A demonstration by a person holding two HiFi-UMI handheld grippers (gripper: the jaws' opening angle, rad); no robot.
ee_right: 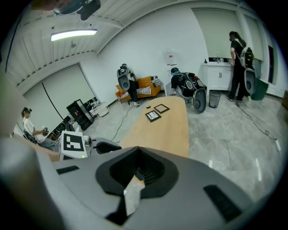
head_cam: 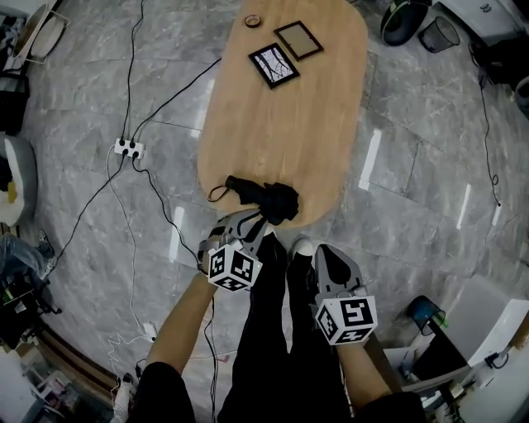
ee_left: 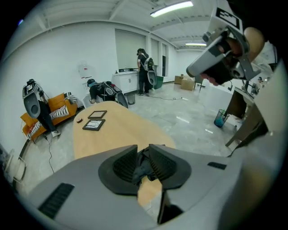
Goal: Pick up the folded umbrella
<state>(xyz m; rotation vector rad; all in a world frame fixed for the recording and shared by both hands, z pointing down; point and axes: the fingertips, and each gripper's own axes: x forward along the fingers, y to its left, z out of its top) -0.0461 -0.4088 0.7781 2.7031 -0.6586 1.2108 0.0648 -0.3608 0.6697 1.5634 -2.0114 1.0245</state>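
The folded black umbrella [head_cam: 266, 199] lies bunched at the near end of the oval wooden table [head_cam: 289, 124], its strap loop to the left. My left gripper [head_cam: 250, 223] points down at its near edge. In the left gripper view the jaws [ee_left: 143, 151] stand a narrow gap apart, and the umbrella's dark fabric [ee_left: 143, 168] fills that gap; I cannot tell whether the pads touch it. My right gripper [head_cam: 319, 249] hangs lower right, off the table edge and above the floor. In the right gripper view its pads [ee_right: 137, 168] meet with nothing between them.
Two framed pictures [head_cam: 274, 64] [head_cam: 298, 39] and a small round object [head_cam: 253, 21] lie at the table's far end. A power strip [head_cam: 128, 149] and cables run over the floor to the left. A blue bin [head_cam: 426, 312] stands at the right. People stand in the room's background.
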